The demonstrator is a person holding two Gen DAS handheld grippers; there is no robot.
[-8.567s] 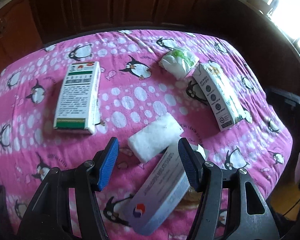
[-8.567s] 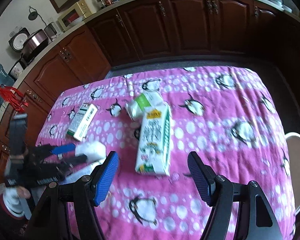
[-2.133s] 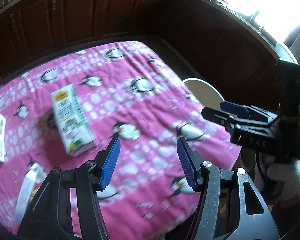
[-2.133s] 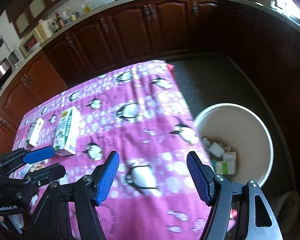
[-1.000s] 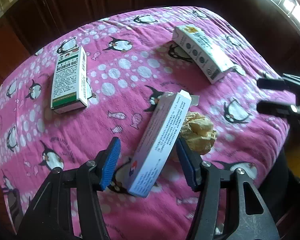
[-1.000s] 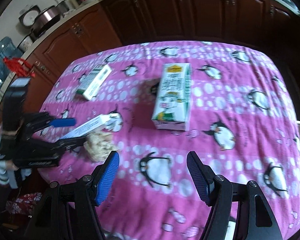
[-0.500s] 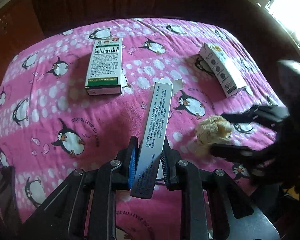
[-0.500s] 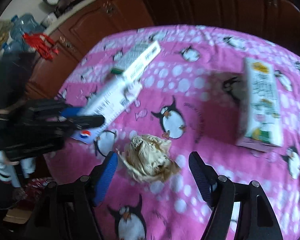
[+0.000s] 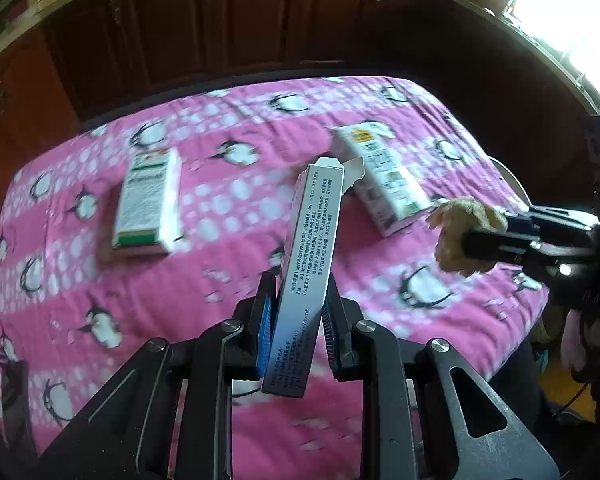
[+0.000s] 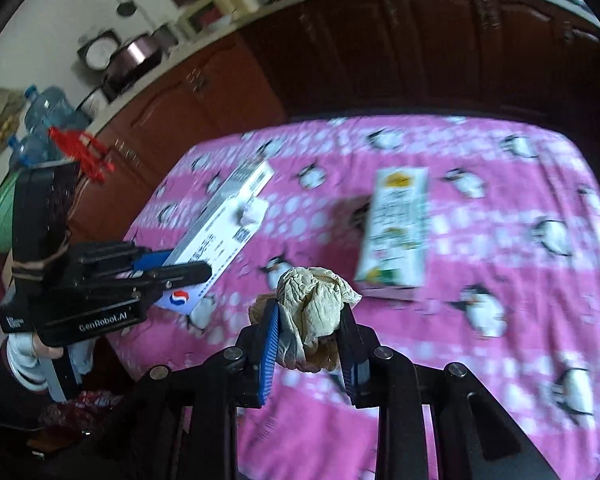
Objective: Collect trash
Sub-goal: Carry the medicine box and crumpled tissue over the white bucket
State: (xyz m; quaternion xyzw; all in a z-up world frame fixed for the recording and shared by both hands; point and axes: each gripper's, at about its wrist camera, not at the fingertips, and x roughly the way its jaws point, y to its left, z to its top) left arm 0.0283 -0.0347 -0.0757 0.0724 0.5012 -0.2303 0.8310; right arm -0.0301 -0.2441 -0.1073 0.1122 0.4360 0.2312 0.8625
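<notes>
1. Left gripper (image 9: 296, 312): points steeply down over the near part of the table, jaws drawn narrow and clamped on the lower part of a long white carton (image 9: 308, 264). The carton leans up and away from the pads, its torn top flap open, its lower end hanging past the fingers toward the camera. It is off the cloth.
2. From the right wrist view the same gripper (image 10: 172, 276) sits at the left table edge, with a hand (image 10: 40, 344) under the black body. The carton (image 10: 220, 232) slants up and to the right over the cloth.
3. Green-and-white box (image 9: 148, 204): lies flat on the left half of the pink penguin cloth (image 9: 80, 272), well apart from both grippers.
4. Milk carton (image 9: 384, 184): lies flat on its side right of centre, just beyond the top of the held carton; whether they touch I cannot tell. In the right wrist view it (image 10: 396, 232) lies beyond the right gripper's fingers.
5. Right gripper (image 10: 310, 344): angled down over the near edge of the table. Its jaws have just been closing and now pinch a crumpled paper wad (image 10: 312, 312) between the blue pads. The wad bulges above the fingertips, clear of the cloth.
6. In the left wrist view that gripper (image 9: 472, 244) reaches in from the right edge, with the wad (image 9: 460, 236) at its tip, above the table's right side.
7. Open room: bare cloth in front of and between the two grippers. Dark wooden cabinets (image 9: 220, 24) stand beyond the far edge. Motion blur softens the cloth.
</notes>
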